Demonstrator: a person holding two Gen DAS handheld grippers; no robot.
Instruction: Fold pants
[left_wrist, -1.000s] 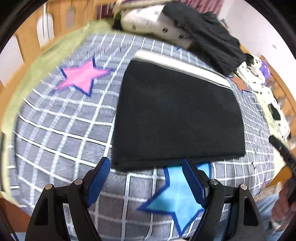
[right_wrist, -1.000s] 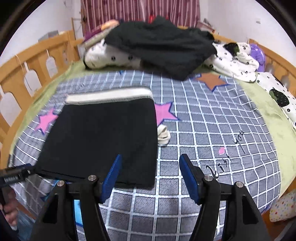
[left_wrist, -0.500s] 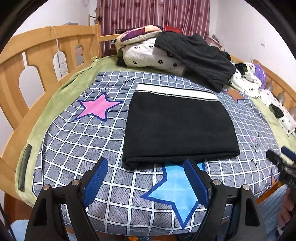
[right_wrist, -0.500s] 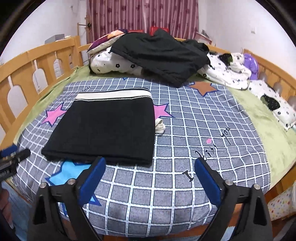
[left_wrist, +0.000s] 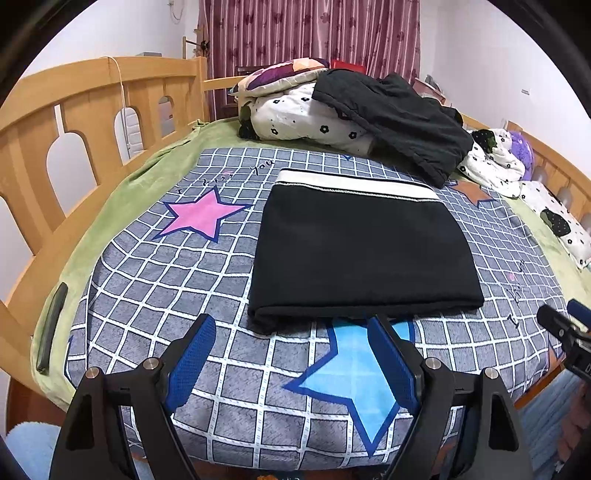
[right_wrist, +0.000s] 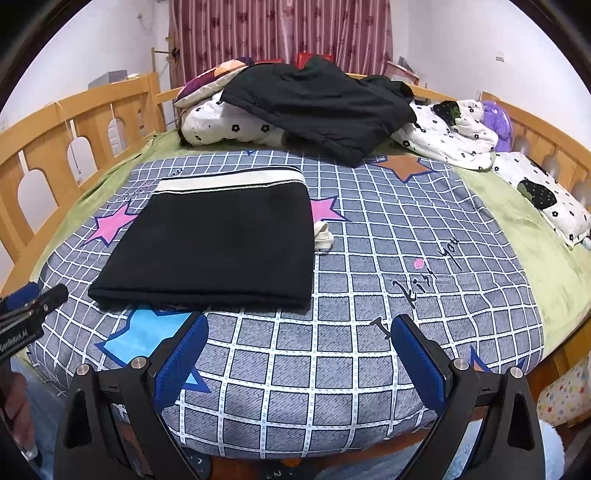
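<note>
Black pants (left_wrist: 362, 254) (right_wrist: 218, 243) lie folded into a flat rectangle on the grey checked bedspread, their white waistband at the far edge. My left gripper (left_wrist: 291, 350) stands open just short of the fold's near edge, with nothing between its blue pads. My right gripper (right_wrist: 299, 354) is open wide over bare bedspread, to the right of the pants' near right corner, holding nothing. A small white cloth piece (right_wrist: 323, 236) pokes out at the pants' right side. Each gripper shows at the edge of the other's view.
A heap of black clothing (right_wrist: 317, 107) and flowered white bedding (left_wrist: 306, 118) fills the head of the bed. Wooden rails (left_wrist: 88, 122) run along the left and right sides. A dark slim object (left_wrist: 51, 328) lies on the green sheet at the left edge.
Both grippers have pulled back from the pants' near edge, which now lies beyond their tips. The right jaws have opened wider. The pants stay flat.
</note>
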